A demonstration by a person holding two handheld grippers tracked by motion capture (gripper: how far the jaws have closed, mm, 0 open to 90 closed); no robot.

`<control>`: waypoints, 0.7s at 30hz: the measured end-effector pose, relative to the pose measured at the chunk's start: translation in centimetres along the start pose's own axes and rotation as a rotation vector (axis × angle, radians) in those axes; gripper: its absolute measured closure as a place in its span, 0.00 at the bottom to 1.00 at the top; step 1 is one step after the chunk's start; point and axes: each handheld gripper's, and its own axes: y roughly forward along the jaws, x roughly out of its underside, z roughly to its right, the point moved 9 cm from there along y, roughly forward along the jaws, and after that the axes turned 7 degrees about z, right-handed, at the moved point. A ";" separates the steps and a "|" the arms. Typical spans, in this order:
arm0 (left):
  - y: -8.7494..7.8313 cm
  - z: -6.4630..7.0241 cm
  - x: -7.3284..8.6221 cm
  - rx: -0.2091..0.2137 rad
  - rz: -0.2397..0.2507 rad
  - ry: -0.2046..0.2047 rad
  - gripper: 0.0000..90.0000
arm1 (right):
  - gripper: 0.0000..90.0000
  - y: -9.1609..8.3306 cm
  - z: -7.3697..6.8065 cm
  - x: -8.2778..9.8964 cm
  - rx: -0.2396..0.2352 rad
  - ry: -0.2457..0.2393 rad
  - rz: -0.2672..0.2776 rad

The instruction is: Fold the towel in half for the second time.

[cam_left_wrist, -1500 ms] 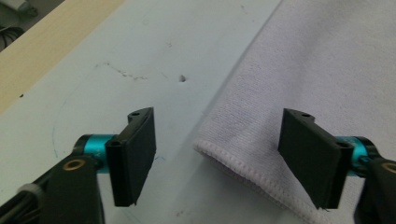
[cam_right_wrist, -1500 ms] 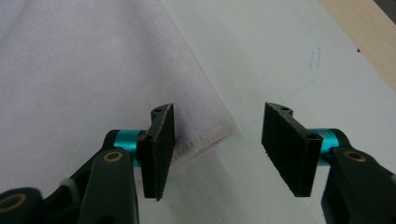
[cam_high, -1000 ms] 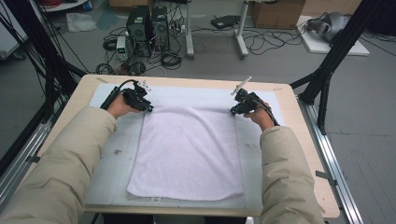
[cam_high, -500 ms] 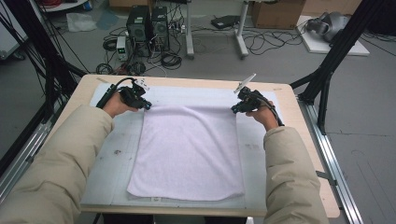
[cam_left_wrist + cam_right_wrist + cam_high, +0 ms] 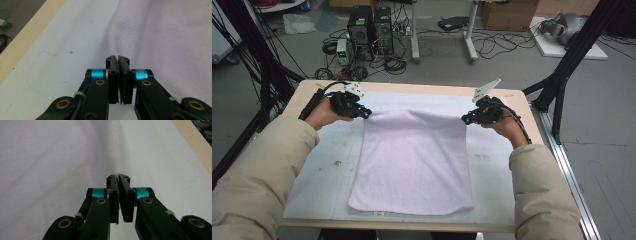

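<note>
A pale lilac towel [image 5: 412,160] lies spread on a white mat [image 5: 327,150], its far edge raised and sagging slightly between the two hands. My left gripper [image 5: 366,114] is shut on the towel's far left corner. My right gripper [image 5: 466,120] is shut on the far right corner. In the left gripper view the jaws [image 5: 117,58] stand pressed together with the towel [image 5: 162,37] running up to their tips. In the right gripper view the closed gripper [image 5: 118,177] pinches the towel's [image 5: 50,157] edge the same way.
The mat covers most of a wooden table [image 5: 302,92]. Black frame posts [image 5: 572,55] stand at both far corners. Computers [image 5: 369,25] and cables lie on the floor beyond the table. Bare mat [image 5: 492,150] lies on either side of the towel.
Both grippers have risen off the mat with the towel's far corners. The far edge now hangs lifted between them, and the hands have drawn slightly toward the near side.
</note>
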 end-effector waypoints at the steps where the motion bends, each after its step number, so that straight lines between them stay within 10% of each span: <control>1: -0.4 0.3 0.0 0.003 0.006 0.003 0.96 | 0.97 -0.3 -0.3 0.1 -0.008 -0.005 0.004; 21: -6.7 8.0 1.2 0.149 0.098 0.156 0.96 | 0.97 -5.0 -9.3 1.1 -0.211 -0.126 0.094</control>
